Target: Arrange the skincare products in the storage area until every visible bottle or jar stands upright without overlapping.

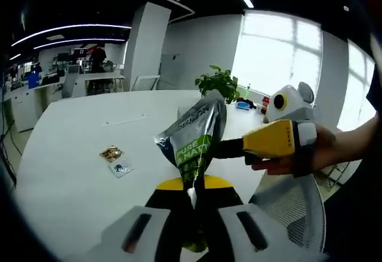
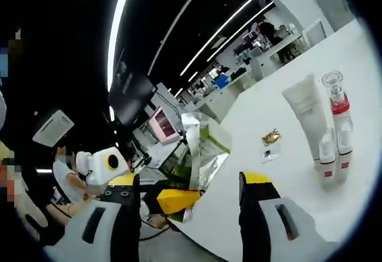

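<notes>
My left gripper [image 1: 194, 193] is shut on the lower end of a silver and green pouch [image 1: 197, 133], which it holds upright above the white table [image 1: 71, 136]. My right gripper [image 1: 224, 150], yellow and held by a hand, reaches in from the right beside the pouch. In the right gripper view its jaws [image 2: 188, 181] stand wide apart, open, with the pouch [image 2: 203, 145] and the left gripper [image 2: 176, 202] ahead. On the table stand a white tube [image 2: 307, 110] and two clear bottles with red bands [image 2: 337, 128], all upright and close together.
Two small sachets [image 1: 116, 159] lie flat on the table, also visible as sachets [image 2: 270, 144] near the tube. A potted plant [image 1: 218, 83] stands at the table's far edge. A mesh chair [image 1: 292, 205] is by the near edge. Office desks stand beyond.
</notes>
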Demonstrator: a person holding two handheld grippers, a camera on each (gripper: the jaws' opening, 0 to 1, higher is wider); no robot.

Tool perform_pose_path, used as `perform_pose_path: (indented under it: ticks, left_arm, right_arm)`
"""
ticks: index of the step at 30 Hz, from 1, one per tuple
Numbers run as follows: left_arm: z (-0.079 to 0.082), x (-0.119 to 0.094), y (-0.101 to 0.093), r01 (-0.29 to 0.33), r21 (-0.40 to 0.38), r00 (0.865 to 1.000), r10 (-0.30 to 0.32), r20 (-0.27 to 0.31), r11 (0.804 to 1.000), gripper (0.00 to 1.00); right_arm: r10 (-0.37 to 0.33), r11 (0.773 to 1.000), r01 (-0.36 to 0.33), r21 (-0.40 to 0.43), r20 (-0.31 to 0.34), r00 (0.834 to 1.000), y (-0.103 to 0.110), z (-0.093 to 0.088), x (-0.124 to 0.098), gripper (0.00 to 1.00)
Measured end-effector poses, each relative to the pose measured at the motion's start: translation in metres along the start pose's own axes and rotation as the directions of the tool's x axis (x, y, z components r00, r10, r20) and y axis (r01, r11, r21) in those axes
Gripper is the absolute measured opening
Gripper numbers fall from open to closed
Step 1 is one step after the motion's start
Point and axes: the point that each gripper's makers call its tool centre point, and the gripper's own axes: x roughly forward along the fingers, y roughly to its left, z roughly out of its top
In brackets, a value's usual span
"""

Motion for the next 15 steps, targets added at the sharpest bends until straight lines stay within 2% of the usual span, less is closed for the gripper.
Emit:
perform_pose_path:
  ticks: [6, 9, 10, 11, 14, 15]
  left_arm:
    - [-0.007, -0.009, -0.001, -0.008, -0.015, 1.0, 0.008, -0.004, 1.0, 0.02]
    - [-0.01, -0.014, -0.003, -0.018, 0.008, 1.0, 0.019, -0.014, 1.0, 0.02]
    - [-0.011, -0.015, -0.005, -0.02, 0.029, 1.0, 0.021, -0.022, 0.999, 0.02]
    - [-0.013, -0.015, -0.007, -0.016, 0.036, 0.999, 0.017, -0.027, 0.999, 0.03]
    - [-0.009, -0.019, -0.007, -0.03, 0.035, 1.0, 0.03, -0.008, 0.999, 0.05]
    - [-0.008, -0.02, -0.006, -0.026, 0.031, 1.0, 0.026, -0.004, 0.999, 0.06]
  right_arm:
    - [0.013, 1.0, -0.014, 0.016, 0.027, 1.0, 0.008, -0.002, 0.004, 0.41]
    - [0.013, 0.999, -0.015, 0.045, 0.042, 0.999, 0.009, -0.002, 0.006, 0.37]
    - [0.017, 0.998, -0.019, 0.059, 0.04, 0.999, 0.011, -0.004, 0.007, 0.32]
    - [0.042, 0.997, -0.044, 0.07, 0.041, 0.998, 0.015, -0.004, 0.007, 0.22]
    - [0.061, 0.983, -0.071, 0.171, 0.065, 0.996, 0.022, -0.004, 0.007, 0.18]
    - [0.057, 0.987, -0.066, 0.146, 0.064, 0.996, 0.021, -0.003, 0.006, 0.17]
